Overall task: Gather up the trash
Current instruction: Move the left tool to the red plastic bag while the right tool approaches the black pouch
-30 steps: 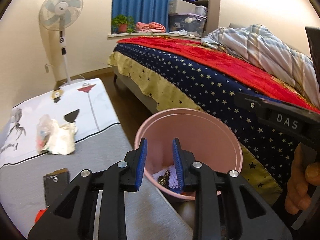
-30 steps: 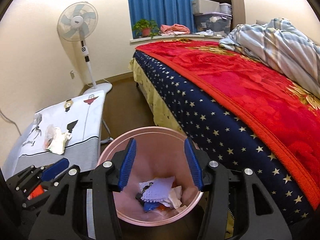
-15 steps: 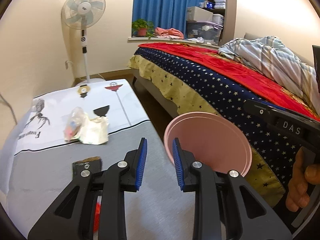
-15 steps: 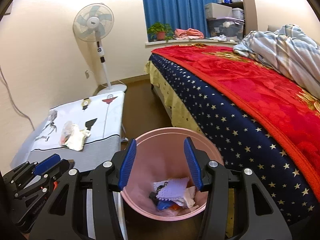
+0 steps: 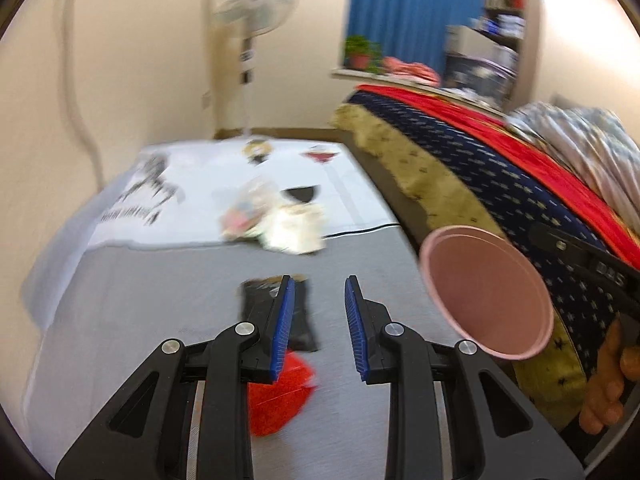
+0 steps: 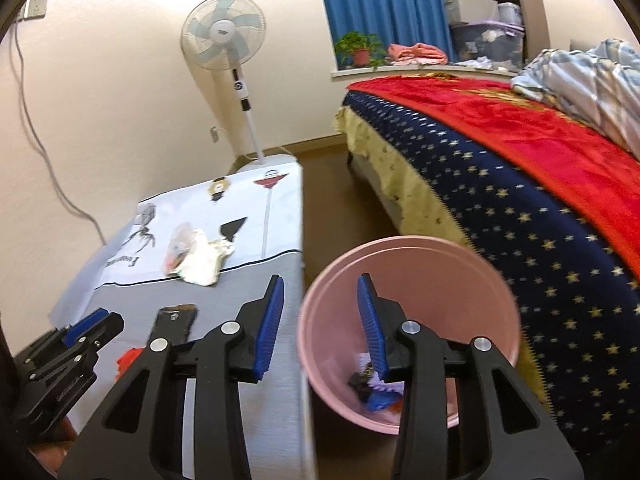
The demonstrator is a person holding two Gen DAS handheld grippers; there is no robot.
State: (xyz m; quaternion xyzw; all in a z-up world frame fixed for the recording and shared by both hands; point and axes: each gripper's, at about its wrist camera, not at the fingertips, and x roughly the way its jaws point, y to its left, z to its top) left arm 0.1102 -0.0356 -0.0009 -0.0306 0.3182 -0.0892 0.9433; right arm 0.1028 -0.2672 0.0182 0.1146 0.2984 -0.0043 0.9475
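Left wrist view: I've swung my left gripper (image 5: 320, 316) off the pink bin (image 5: 486, 292) and back over the grey surface (image 5: 140, 320). A second ago its blue pads framed the bin mouth; now they frame bare cloth, jaws partly spread with nothing between them. The black wrapper (image 5: 280, 312) sits just behind the left pad, and the red scrap (image 5: 280, 396) is right under it, closest to me. The crumpled white wad with plastic (image 5: 276, 220) is further back on the printed end of the cloth. Frame is motion-blurred, so I'm not judging contact. Right wrist view: my right gripper (image 6: 320, 324) has slid from centred over the bin to straddling its near rim, one pad over the surface edge and one over the bin. Jaws are closing, nothing between them. Earlier trash (image 6: 376, 388) lies in the bin bottom. The left gripper (image 6: 80, 332) shows at the left edge beside the black wrapper (image 6: 176, 320) and red scrap (image 6: 128, 358). My read: last drop is done, three pieces remain, and the next pick is red or black.
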